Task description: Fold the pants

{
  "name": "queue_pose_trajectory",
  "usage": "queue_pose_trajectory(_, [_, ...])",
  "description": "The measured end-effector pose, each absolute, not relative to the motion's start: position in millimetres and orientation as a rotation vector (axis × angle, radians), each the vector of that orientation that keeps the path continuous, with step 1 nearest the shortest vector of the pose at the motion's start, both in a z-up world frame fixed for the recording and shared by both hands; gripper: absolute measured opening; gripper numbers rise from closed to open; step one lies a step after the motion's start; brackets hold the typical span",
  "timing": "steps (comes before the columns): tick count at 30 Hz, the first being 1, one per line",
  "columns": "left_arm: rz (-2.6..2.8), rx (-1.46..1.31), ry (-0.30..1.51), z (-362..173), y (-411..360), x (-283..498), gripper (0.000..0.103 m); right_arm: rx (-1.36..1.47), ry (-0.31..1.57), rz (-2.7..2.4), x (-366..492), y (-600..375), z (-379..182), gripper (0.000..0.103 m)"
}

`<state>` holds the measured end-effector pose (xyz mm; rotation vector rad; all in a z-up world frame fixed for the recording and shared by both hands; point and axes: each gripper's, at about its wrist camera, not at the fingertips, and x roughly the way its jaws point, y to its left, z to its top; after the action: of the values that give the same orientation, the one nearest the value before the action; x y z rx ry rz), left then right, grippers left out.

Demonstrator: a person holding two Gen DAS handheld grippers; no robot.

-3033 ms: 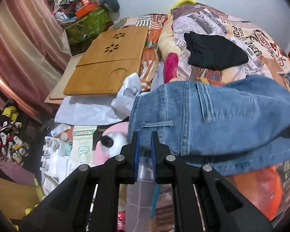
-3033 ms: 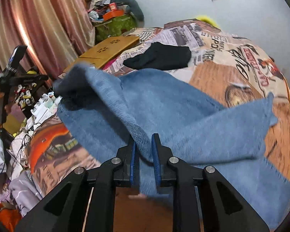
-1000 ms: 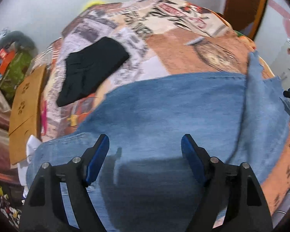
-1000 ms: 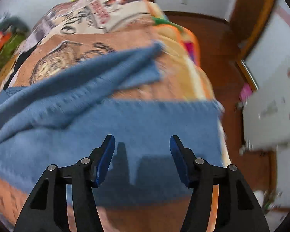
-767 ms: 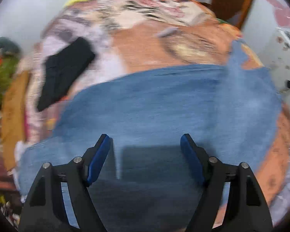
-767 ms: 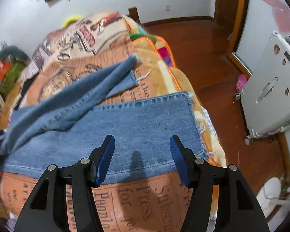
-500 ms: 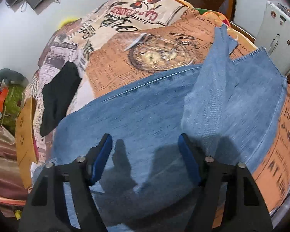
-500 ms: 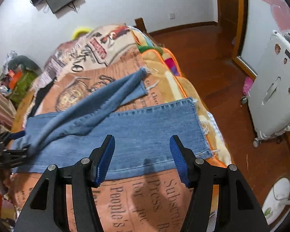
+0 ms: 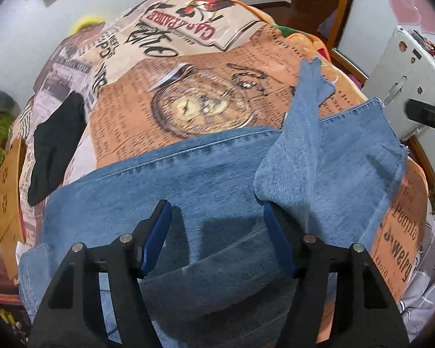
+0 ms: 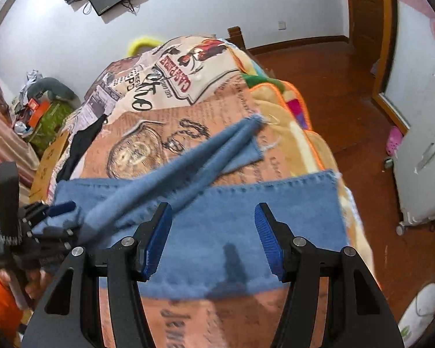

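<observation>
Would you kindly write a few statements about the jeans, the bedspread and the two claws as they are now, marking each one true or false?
1. Both the left claw and the right claw are open and hold nothing. True.
2. The jeans are already folded into a small square. False: they lie spread out, one leg twisted across the other.
3. A black garment lies on the printed bedspread apart from the jeans. True.
4. The bedspread is plain white. False: it bears newspaper print and a pocket watch picture.

one jeans (image 9: 206,179), two grippers, perhaps one black garment (image 9: 53,145)
</observation>
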<state>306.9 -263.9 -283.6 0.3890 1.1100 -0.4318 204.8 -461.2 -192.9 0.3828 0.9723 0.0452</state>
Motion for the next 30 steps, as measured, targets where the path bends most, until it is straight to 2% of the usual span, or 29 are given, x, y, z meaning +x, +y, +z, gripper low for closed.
queue_pose_trajectory(6, [-0.479,0.359,1.104,-281,-260,309,0.065,0.377,0.995,0.051,218,-452,-198,0.055])
queue_pose_trajectory(11, [-0.429,0.278,1.078,-255,-221,320,0.066,0.397,1.024,0.074,255,-440,-206,0.055])
queue_pose_trajectory(12, [-0.396,0.264,1.053,-247,-207,325,0.067,0.404,1.03,0.078,264,-438,-209,0.056])
queue_pose_trajectory(14, [-0.335,0.251,1.018,-239,-183,333,0.078,0.418,1.054,0.082,285,-433,-219,0.056])
queue_pose_trajectory(16, [-0.268,0.253,1.006,-240,-159,341,0.083,0.412,1.087,0.069,305,-427,-232,0.055])
queue_pose_trajectory(20, [-0.162,0.257,1.095,-269,-116,356,0.083,0.384,1.145,0.059,330,-417,-257,0.055])
queue_pose_trajectory(21, [-0.15,0.257,1.122,-278,-110,357,0.083,0.379,1.146,0.06,332,-416,-259,0.046])
queue_pose_trajectory(22, [-0.143,0.257,1.149,-288,-106,358,0.084,0.375,1.147,0.063,334,-417,-261,0.028])
queue_pose_trajectory(24, [-0.154,0.202,1.129,-293,-97,354,0.088,0.407,1.148,0.072,336,-421,-260,0.021])
queue_pose_trajectory(25, [-0.145,0.192,1.13,-293,-94,353,0.091,0.416,1.134,0.076,334,-424,-256,0.013])
queue_pose_trajectory(30, [-0.134,0.199,1.142,-291,-96,352,0.091,0.374,0.938,0.142,303,-437,-191,0.01])
